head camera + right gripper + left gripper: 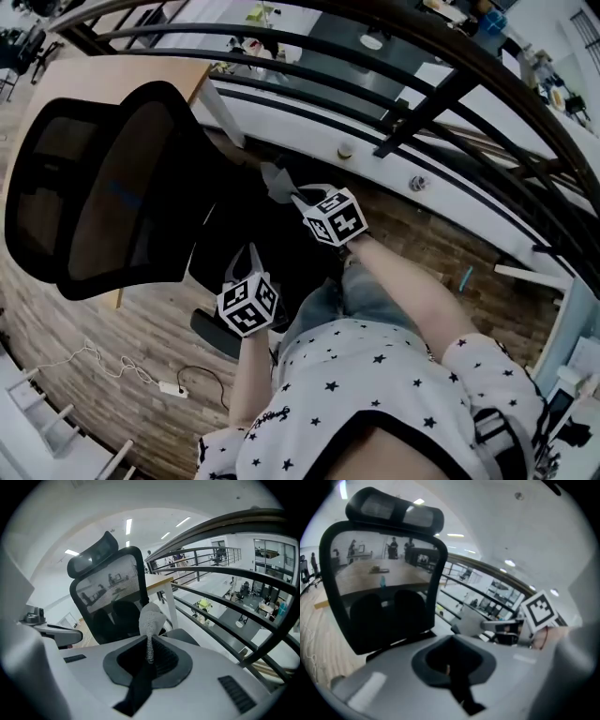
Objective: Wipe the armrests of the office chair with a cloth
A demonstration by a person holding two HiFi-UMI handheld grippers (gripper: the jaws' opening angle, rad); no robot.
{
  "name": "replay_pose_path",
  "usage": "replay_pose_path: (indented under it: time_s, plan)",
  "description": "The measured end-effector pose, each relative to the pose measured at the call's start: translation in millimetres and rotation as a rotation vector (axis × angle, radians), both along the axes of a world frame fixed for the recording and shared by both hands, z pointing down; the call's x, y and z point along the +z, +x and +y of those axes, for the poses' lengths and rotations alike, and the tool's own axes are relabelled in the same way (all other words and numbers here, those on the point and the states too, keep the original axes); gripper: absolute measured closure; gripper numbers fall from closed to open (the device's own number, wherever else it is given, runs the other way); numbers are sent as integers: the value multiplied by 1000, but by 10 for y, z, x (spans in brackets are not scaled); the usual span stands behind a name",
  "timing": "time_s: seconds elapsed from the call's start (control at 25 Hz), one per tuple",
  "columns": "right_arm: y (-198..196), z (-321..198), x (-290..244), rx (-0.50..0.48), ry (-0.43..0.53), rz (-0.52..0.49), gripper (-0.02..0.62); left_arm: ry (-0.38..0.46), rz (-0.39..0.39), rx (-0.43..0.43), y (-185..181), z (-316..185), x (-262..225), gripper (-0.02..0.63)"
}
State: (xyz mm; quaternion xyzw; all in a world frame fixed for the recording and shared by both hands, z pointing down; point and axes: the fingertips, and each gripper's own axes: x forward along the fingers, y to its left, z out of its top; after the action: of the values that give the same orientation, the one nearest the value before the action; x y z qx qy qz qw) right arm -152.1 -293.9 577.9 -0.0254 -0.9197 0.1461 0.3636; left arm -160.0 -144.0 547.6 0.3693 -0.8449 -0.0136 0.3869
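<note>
Star-print shirt (375, 394) up front; right gripper (149, 654) is pinched on a small grey knitted cloth (151, 618), left gripper (450, 670) closed with nothing in it. Black mesh office chair (103, 187) sits at 10 o'clock. Thin pinch, so the cloth could slip out mid-wipe.

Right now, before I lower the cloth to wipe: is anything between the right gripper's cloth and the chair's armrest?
Nothing visible is. The right gripper pinches the cloth, and what looks like the armrest pad lies just beyond it, with open air between. The left gripper, shut, is off to the side.
</note>
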Motion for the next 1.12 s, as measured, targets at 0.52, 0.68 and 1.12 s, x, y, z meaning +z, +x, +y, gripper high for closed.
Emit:
replay_pose_path:
  time_s: [0.52, 0.68, 1.12]
  plan:
    - [-662, -230, 600, -144, 43, 88, 560, -26, 65, -185, -99, 36, 242, 600]
    - [-789, -316, 808, -169, 50, 114, 560, -39, 77, -225, -78, 19, 320, 600]
    - [-827, -473, 1142, -188, 82, 167, 560, -64, 81, -257, 8, 16, 374, 600]
